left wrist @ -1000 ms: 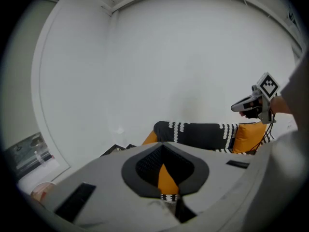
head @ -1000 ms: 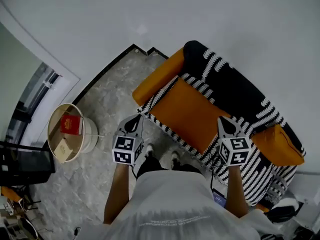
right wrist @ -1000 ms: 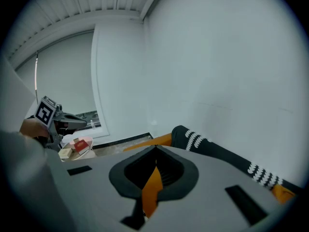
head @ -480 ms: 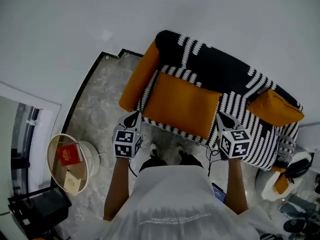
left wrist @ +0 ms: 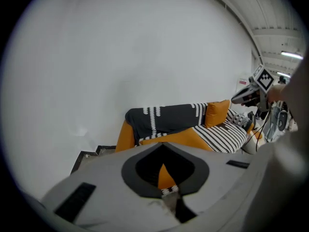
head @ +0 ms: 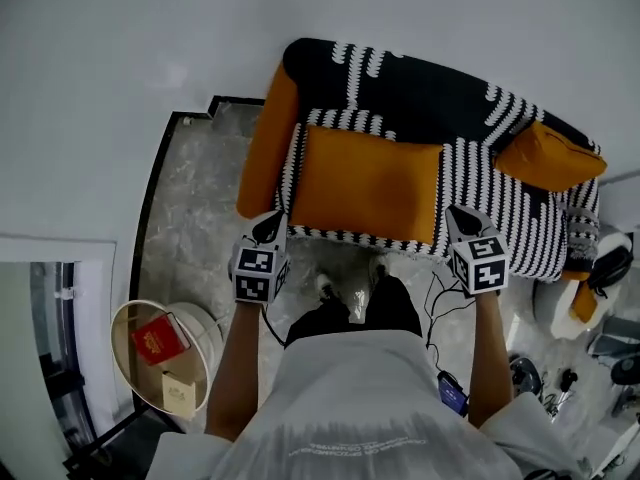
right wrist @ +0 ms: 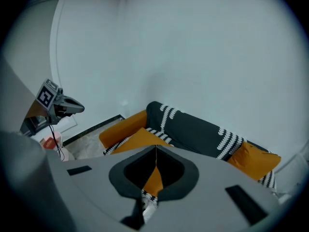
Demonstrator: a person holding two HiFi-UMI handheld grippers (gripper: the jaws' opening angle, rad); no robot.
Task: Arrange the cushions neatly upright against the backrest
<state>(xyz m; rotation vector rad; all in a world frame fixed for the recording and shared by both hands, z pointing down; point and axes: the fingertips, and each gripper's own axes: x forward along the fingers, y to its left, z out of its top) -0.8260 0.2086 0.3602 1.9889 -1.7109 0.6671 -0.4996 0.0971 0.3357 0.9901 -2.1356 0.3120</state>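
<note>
Two orange cushions (head: 365,183) (head: 548,155) on striped sofa (head: 490,188); both hand-held grippers (head: 270,226) (head: 462,215) pressed together, empty.

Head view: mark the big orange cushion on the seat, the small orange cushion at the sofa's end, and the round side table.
big orange cushion (head: 365,183), head view, middle of its face
small orange cushion (head: 548,156), head view, its centre
round side table (head: 135,360), head view, bare patch of its top

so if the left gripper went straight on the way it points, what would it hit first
The left gripper would most likely meet the striped cover at the seat's front left corner, with the flat orange cushion just behind it. Depth is unclear.
</note>
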